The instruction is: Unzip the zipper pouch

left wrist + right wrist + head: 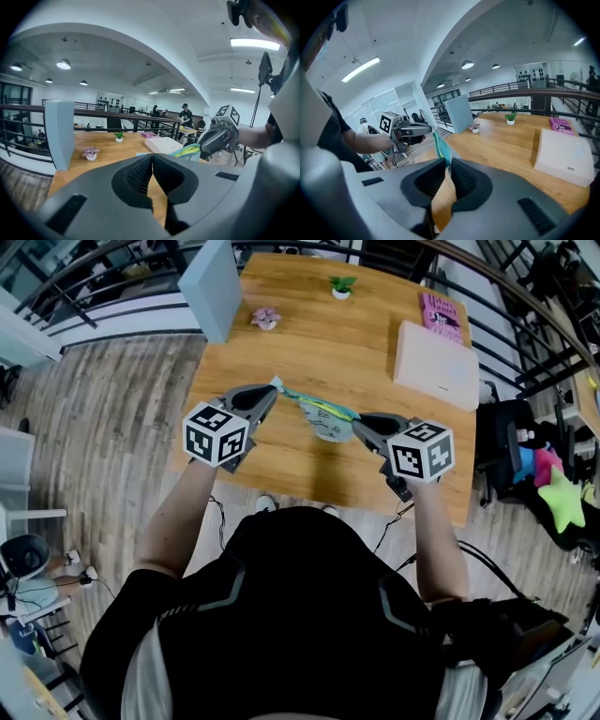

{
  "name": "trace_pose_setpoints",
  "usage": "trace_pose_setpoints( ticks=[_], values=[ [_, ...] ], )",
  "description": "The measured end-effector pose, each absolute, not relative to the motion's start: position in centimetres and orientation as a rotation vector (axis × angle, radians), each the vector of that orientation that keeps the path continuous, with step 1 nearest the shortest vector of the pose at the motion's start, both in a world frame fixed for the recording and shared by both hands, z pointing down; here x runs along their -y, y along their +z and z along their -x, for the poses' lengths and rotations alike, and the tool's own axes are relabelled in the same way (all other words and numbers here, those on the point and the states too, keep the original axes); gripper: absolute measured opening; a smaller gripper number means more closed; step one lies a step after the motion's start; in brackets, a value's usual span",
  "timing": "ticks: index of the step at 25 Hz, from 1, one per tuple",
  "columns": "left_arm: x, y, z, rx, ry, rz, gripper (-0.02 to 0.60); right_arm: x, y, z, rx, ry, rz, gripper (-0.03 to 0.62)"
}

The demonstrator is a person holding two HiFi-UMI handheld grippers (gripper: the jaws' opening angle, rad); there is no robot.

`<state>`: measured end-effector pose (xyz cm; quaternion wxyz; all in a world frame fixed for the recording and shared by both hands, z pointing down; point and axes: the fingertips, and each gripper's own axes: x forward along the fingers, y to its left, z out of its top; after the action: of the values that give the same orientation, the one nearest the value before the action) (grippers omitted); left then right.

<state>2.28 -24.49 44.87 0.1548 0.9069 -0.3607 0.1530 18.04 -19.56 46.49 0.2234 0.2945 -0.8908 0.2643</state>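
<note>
The zipper pouch (323, 416), pale blue with a green and yellow edge, hangs stretched in the air above the wooden table (309, 352). My left gripper (274, 388) is shut on its far left end. Whether it pinches the zipper pull is too small to tell. My right gripper (359, 426) is shut on the pouch's right end. In the left gripper view the pouch (187, 151) runs to the right gripper (204, 145), and my own jaws (151, 157) meet. The right gripper view has the pouch (440, 145) rising from my jaws (447, 161) to the left gripper (426, 130).
On the table stand a grey-blue upright board (214, 287), a small pink flower pot (266, 318), a small green plant (341, 285), a white box (436, 364) and a pink book (442, 310). Railings run round the table's far sides. Bags and a green star toy (562, 498) lie at the right.
</note>
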Motion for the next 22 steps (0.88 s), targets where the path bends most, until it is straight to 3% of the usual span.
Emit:
trace_pose_setpoints(
  ticks=[9,22],
  values=[
    [25.9,45.7,-1.3,1.055,0.348,-2.492,0.031,22.4,48.4,-17.3,2.411,0.708,-0.829,0.051],
    [32.9,47.8,0.1,1.264,0.45,-2.469,0.031,31.5,51.9,-15.6,2.424,0.575,-0.935,0.052]
  ],
)
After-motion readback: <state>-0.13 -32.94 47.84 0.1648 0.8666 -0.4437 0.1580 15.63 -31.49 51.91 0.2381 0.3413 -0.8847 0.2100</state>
